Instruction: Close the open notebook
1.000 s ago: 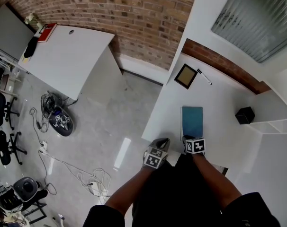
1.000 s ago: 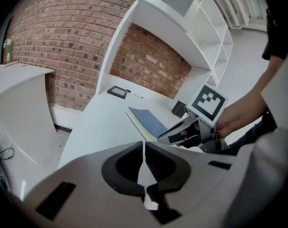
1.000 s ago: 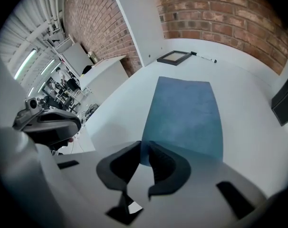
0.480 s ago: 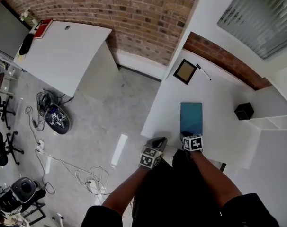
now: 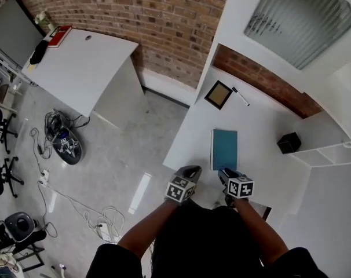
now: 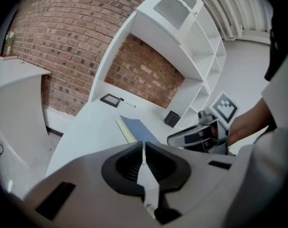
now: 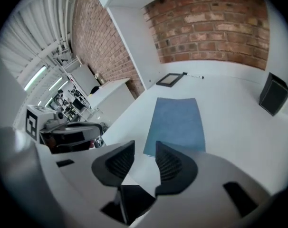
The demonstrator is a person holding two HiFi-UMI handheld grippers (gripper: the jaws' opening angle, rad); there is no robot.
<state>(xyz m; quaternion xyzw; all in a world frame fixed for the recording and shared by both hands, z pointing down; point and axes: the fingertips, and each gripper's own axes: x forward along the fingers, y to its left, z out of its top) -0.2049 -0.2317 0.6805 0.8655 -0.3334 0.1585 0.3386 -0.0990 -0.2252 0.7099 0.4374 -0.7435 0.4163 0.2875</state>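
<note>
Right gripper (image 7: 145, 148): its jaws have just been opening and now stand partly apart. Nothing is between them; only bare desk (image 7: 234, 127) and the near corner of the notebook (image 7: 177, 120) show through the gap.
Left gripper (image 6: 143, 148): its jaws are pressed together and hold nothing. In the head view it sits at the lower middle, just left of the right gripper.
Notebook: it lies flat and closed with its blue cover up, at the centre of the head view. A strip of pale page edges shows along one long side in the left gripper view.
Change: a second ago the right gripper sat against the notebook's near edge, with its jaws nearly together. It is now drawn back toward the bottom of the head view and is clear of the cover. The left gripper has also pulled back a little. The notebook is closed in every head-view frame and has not been lifted or turned.
Meaning: this looks like letting go and backing off after the cover was laid down. By the look of it the closing is done, and nothing is left but to take both grippers away.
Other things: the picture frame (image 5: 218, 94) and pen (image 5: 240, 96) lie above the notebook in the head view. The black box (image 5: 288, 142) stands to its right. All three are well apart from both grippers.
</note>
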